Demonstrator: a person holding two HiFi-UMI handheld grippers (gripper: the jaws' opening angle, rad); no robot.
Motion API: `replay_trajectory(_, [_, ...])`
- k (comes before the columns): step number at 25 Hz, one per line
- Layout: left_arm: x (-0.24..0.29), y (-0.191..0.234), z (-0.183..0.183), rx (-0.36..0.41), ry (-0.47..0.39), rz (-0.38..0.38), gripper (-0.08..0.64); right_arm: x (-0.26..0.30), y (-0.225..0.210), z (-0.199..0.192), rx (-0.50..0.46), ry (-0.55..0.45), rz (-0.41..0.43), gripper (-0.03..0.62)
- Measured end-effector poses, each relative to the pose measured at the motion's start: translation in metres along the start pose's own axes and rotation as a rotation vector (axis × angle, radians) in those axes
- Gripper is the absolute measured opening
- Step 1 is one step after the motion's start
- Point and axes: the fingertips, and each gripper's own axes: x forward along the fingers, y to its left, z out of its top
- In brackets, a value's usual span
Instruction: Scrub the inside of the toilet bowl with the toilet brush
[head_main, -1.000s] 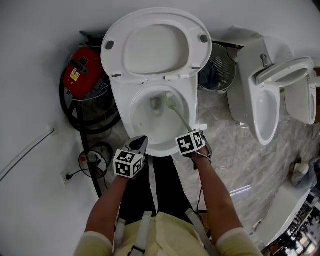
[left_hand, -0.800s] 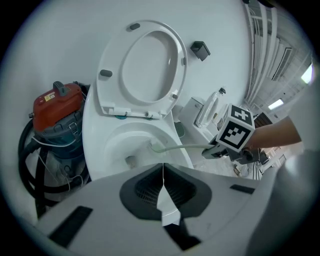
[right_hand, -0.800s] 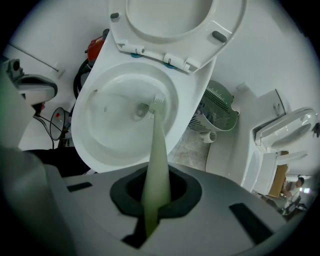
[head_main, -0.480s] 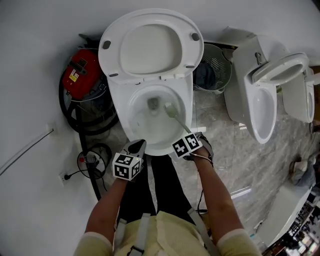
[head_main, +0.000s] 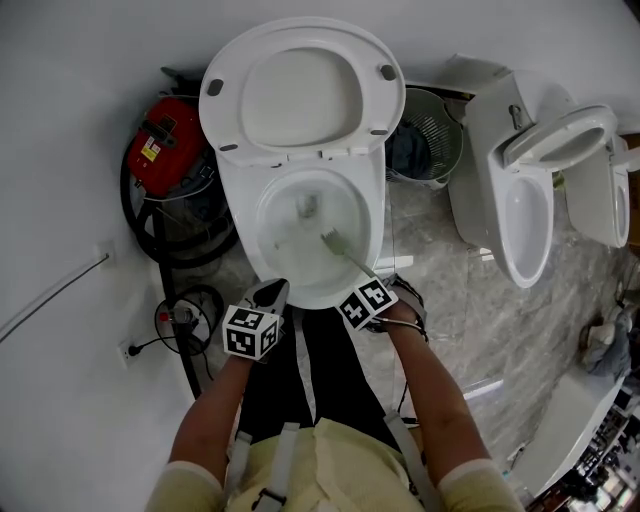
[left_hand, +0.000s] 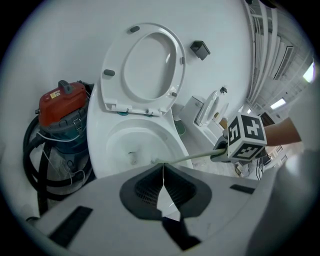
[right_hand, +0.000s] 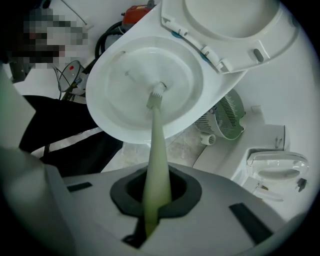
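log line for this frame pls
phase: scrub | right hand-held gripper: shut on toilet brush, its head inside toilet bowl | left hand-held gripper: shut, empty, near front rim | seat: raised

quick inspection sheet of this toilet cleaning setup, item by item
surface: grey marbled floor tiles.
job's things: toilet bowl, lid raised; toilet brush, head down inside the bowl.
clutter: red vacuum cleaner left of the bowl; fan on the floor at its right.
grippers: right gripper shut on the brush handle; left gripper fingers together, empty, by the bowl's front rim.
cables: black cable plugged into a wall socket.
surroundings: second toilet at the right; white wall.
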Motion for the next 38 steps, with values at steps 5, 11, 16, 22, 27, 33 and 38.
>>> replay_trajectory(5, [-0.003,0.005,-0.004,-0.022,-0.003,0.009,0.012,0.000,0.023,-0.005,-0.008,0.005,0.065,0.015])
replay_trajectory(11, [-0.005,0.007,-0.007,-0.032,0.000,0.015,0.012,-0.004,0.051,-0.001,0.014,-0.006,0.188,0.015])
replay_trajectory(16, [-0.008,0.014,-0.007,-0.045,-0.001,0.019,0.012,-0.010,0.077,0.013,0.039,-0.035,0.291,0.015])
replay_trajectory(22, [-0.010,0.019,-0.003,-0.092,-0.017,0.023,0.012,-0.021,0.098,0.035,0.143,-0.086,0.408,0.015])
replay_trajectory(27, [-0.011,0.024,0.000,-0.116,-0.016,0.022,0.012,-0.030,0.103,0.057,0.179,-0.136,0.438,0.015])
replay_trajectory(33, [-0.009,0.027,0.001,-0.142,-0.002,0.032,0.012,-0.038,0.103,0.078,0.217,-0.187,0.460,0.015])
replay_trajectory(38, [-0.008,0.028,0.004,-0.122,-0.030,0.028,0.011,-0.039,0.104,0.092,0.252,-0.206,0.471,0.015])
